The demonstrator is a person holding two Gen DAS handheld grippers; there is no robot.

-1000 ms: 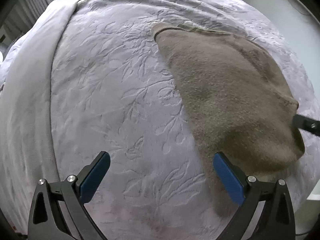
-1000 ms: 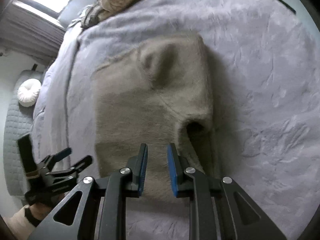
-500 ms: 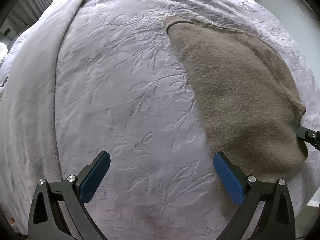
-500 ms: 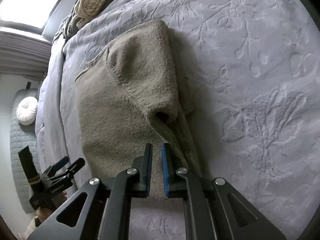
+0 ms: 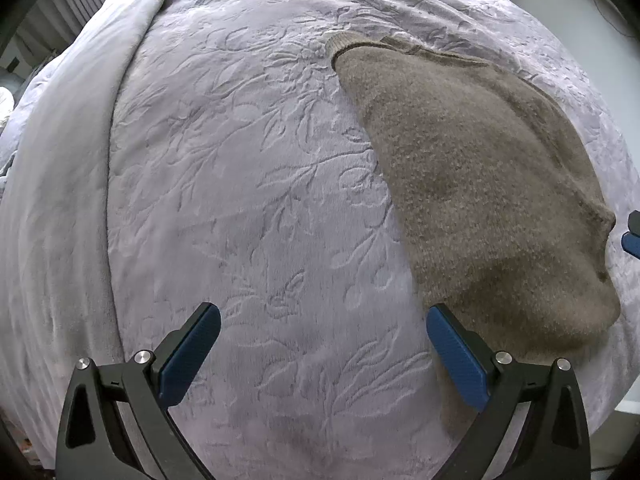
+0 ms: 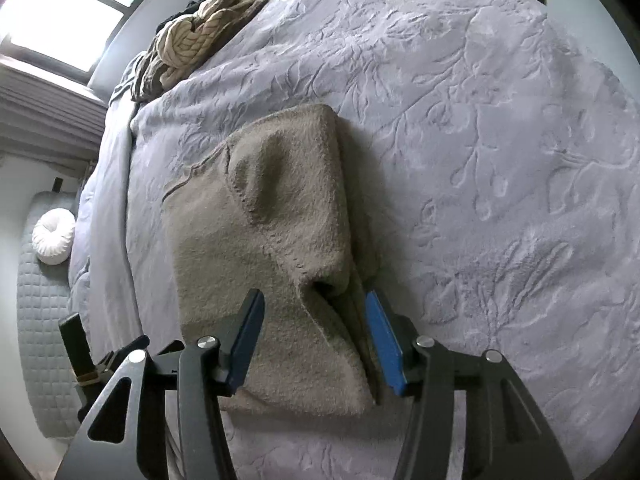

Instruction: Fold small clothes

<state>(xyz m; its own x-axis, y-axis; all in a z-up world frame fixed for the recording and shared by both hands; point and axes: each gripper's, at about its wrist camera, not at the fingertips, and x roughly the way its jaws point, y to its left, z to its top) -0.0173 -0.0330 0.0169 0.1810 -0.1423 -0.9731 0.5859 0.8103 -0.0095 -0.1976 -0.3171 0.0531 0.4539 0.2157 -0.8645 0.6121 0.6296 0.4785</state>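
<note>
A small taupe knit garment lies folded on the lilac embossed bedspread. In the right wrist view the garment lies flat, with a folded-over flap along its right side. My right gripper is open, its blue pads on either side of the garment's near edge, holding nothing. My left gripper is wide open and empty over bare bedspread, its right finger at the garment's near left edge. The right gripper's tip shows at the far right of the left wrist view.
A pile of other clothes, cream cable knit on top, lies at the far end of the bed. A white round cushion sits on a grey quilted seat left of the bed. The bed's edge drops off at the left and near sides.
My right gripper was shut on the garment's near edge and has now opened and let it go. The garment has settled flat. The left gripper has stayed open, its view shifting a little left.
</note>
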